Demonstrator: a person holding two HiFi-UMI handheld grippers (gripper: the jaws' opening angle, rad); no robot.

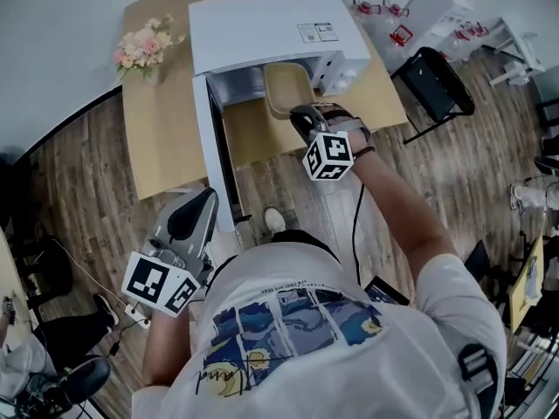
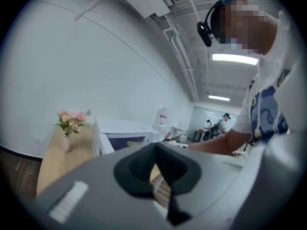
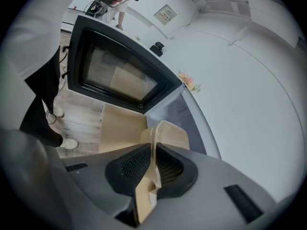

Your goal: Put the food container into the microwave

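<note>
A white microwave (image 1: 271,33) stands on a wooden table (image 1: 157,138), its door (image 1: 218,160) swung open toward me on the left. A clear, lidless food container (image 1: 288,90) hangs at the mouth of the cavity, partly inside. My right gripper (image 1: 306,119) is shut on its near rim. In the right gripper view the thin wall of the container (image 3: 172,133) runs between the jaws of the right gripper (image 3: 154,155), with the dark-windowed door (image 3: 115,75) to the left. My left gripper (image 1: 194,216) is low at the left, away from the microwave, jaws together and holding nothing.
A vase of pink flowers (image 1: 144,46) stands on the table's far left corner. A black chair (image 1: 432,81) and white tables (image 1: 454,7) are to the right. My shoe (image 1: 275,221) is on the wood floor by the door. People stand far off in the left gripper view.
</note>
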